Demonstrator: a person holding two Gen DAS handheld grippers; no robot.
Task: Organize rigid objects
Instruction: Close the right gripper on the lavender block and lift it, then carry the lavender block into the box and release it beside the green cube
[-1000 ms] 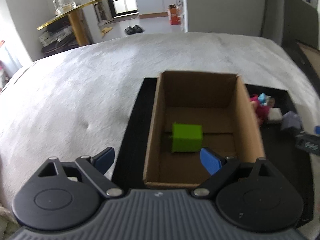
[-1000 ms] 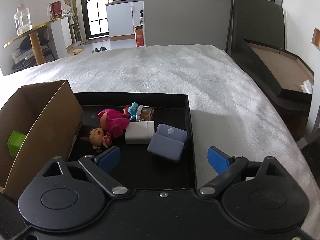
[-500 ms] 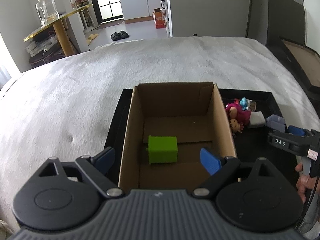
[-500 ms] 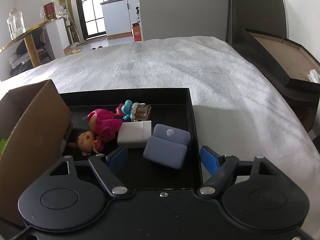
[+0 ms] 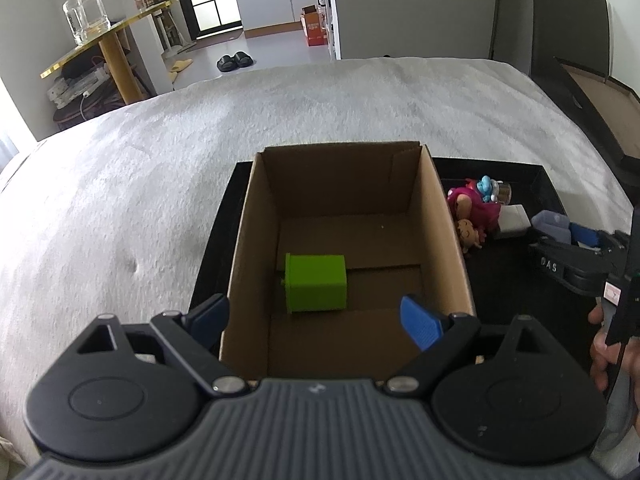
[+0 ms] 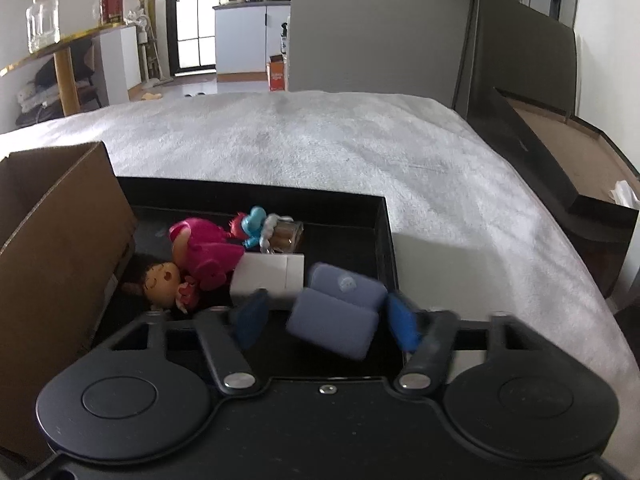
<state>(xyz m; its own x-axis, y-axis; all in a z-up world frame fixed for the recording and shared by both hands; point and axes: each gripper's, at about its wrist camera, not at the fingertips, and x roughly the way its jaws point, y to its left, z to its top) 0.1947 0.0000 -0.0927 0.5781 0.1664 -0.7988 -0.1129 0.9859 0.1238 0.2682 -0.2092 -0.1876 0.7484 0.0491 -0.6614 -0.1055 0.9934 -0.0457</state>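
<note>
My right claw (image 6: 322,322) is closing around the lavender case (image 6: 334,314) at lower centre, its long axis crossing the jaws; my left claw (image 5: 316,322) hangs released over the cardboard box (image 5: 448,240).

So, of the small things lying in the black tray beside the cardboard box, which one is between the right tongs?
The purple-grey case. It lies between the closing right tongs; the white box and the dolls lie further off.
</note>
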